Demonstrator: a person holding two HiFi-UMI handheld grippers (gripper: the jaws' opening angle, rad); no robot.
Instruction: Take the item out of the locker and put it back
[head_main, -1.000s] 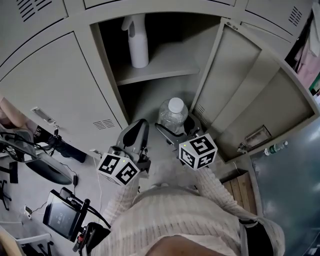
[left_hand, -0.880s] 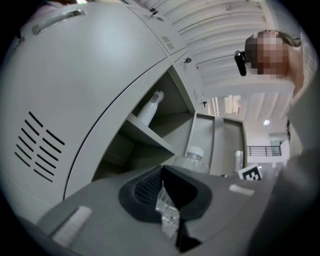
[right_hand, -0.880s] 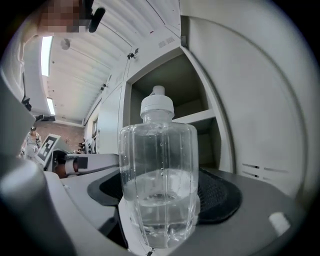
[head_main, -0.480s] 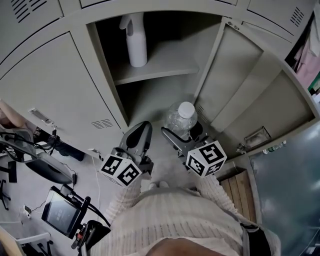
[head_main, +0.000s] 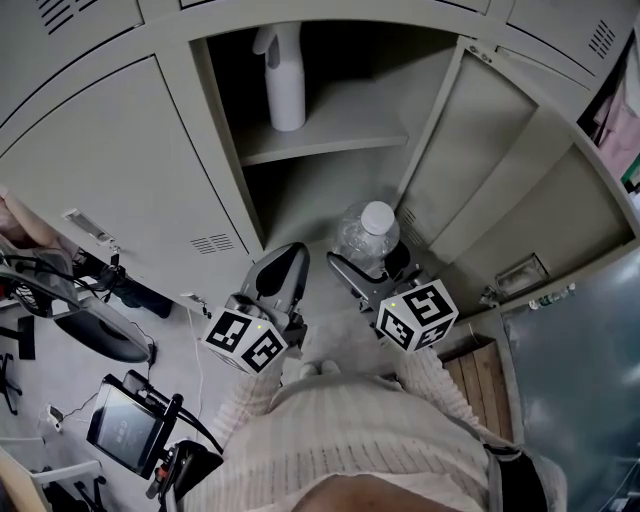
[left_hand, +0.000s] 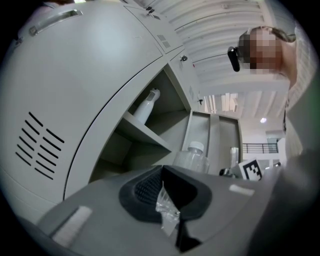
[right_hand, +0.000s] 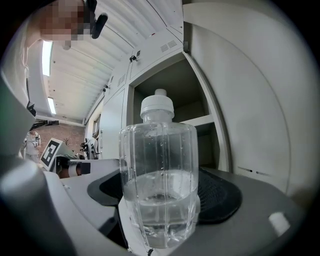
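- Head view: one open locker (head_main: 218, 140). One white spray bottle (head_main: 285, 75) stands on its shelf (head_main: 345, 125) at 12 o'clock. One clear water bottle (head_main: 366, 235) is upright at the lower compartment's mouth, in the right gripper (head_main: 368, 262). The left gripper (head_main: 278, 285) hangs at its 9 o'clock, apart.
- Left gripper view: fingers closed together, carrying nothing; a scrap of clear film (left_hand: 167, 210) pokes from their seam.
- Right gripper view: fingers clamp the bottle's lower body. About a third full, it looks stiff, smooth and fairly light; low on the ribbed wall seems the surest hold.

The spray bottle (head_main: 285, 80) stands on the locker shelf (head_main: 340, 135); below, nearer me, the water bottle (head_main: 368, 235) sits in my right hand-held gripper (head_main: 362, 268); my left hand-held gripper (head_main: 283, 262) lies to its left.
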